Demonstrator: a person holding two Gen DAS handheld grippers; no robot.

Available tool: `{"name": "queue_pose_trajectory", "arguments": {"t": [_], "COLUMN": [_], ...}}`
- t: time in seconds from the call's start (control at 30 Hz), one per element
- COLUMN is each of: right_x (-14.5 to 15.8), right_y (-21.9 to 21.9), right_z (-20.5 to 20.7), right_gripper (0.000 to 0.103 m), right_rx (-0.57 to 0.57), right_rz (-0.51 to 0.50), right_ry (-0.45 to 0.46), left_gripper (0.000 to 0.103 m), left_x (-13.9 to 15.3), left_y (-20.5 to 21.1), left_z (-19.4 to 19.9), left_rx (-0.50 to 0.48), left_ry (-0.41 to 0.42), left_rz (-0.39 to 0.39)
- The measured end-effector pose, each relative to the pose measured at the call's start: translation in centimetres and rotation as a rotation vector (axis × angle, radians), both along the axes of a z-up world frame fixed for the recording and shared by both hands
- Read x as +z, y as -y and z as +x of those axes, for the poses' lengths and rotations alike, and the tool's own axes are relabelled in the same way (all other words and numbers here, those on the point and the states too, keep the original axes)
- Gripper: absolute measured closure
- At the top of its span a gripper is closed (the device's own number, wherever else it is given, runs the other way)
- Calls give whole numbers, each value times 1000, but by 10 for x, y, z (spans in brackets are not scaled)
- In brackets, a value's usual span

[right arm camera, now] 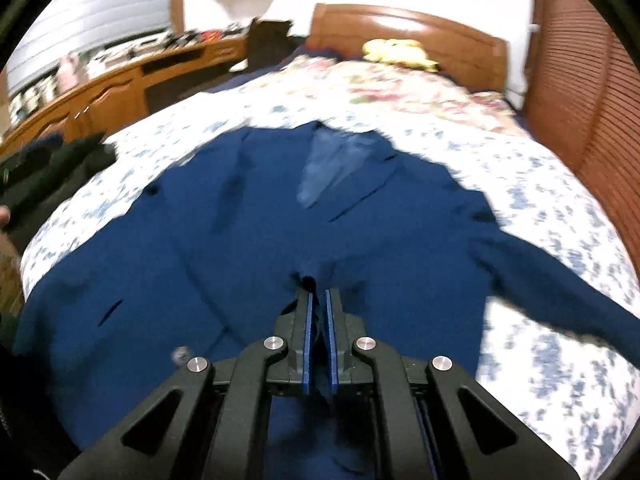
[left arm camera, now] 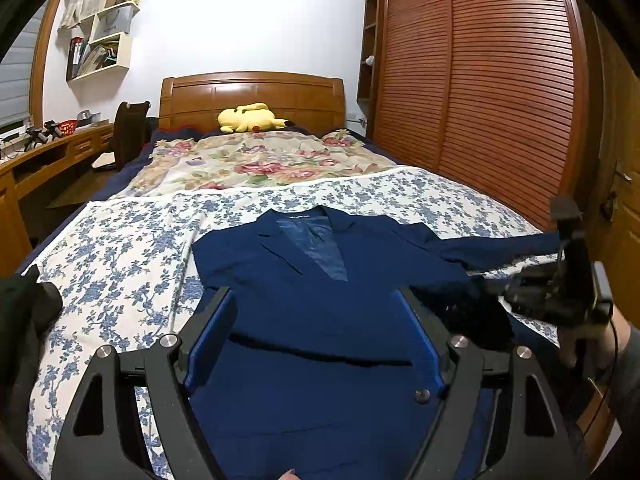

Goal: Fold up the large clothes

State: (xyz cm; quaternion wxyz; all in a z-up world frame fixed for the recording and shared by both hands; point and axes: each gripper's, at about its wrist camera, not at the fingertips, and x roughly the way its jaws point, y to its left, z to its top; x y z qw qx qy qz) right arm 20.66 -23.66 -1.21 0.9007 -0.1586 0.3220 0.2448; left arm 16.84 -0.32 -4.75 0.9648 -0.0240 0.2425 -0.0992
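- My navy blazer (left arm camera: 320,280) lies face up, spread on the bed (left arm camera: 120,272), collar toward the headboard.
- Right gripper (right arm camera: 319,300): jaws pinched on a fold of blazer cloth near the front.
- Left gripper (left arm camera: 316,312): jaws wide apart, holding nothing, above the lower front.
- Advice to myself: lift slowly and keep the cloth taut so the fold lands straight.

A home bedroom is shown. Beyond the fingers a bed (left arm camera: 120,264) is spread with blue-flowered and rose-patterned covers, closed off by a wooden headboard (left arm camera: 252,96), against which a yellow plush toy (left arm camera: 250,118) is laid. To the right of the fingers a wardrobe with slatted wooden doors (left arm camera: 480,80) is seen. To the left a long wooden counter (left arm camera: 48,156) with clutter, a chair (left arm camera: 130,132) and white wall shelves (left arm camera: 104,40) filled with books are found.
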Motion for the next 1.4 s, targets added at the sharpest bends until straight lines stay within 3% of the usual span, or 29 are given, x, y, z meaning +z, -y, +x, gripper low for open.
{"name": "queue_pose_trajectory", "arguments": {"t": [0.2,0.27,0.43,0.53,0.83,1.17,1.4], "right_x": [-1,-4,-2,1,7,10,18], "right_y": [36,45,75,95,185,259,306], "right_z": [26,33,52,61,103,137,161], "right_gripper": [97,91,52,40,38,33,32], "right_rx": [-113,-159,-243,-295,-500,-690,-837], "right_rz": [-49,-85,-110,-97,-44,-75,80], "right_ry": [-8,-4,-3,-19,-55,-33,-59], "left_gripper": [23,23,23,23,23,23,23], "left_x": [-2,-4,-6,-9,-23,-29,-35], "left_y": [15,23,44,58,88,116,125], "left_z": [3,6,9,12,21,25,31], "left_rx": [-26,-40,-80,-98,-153,-207,-225], "left_ry": [-6,-11,-15,-22,-79,-99,-121], "left_rz": [0,-2,3,15,25,48,61]}}
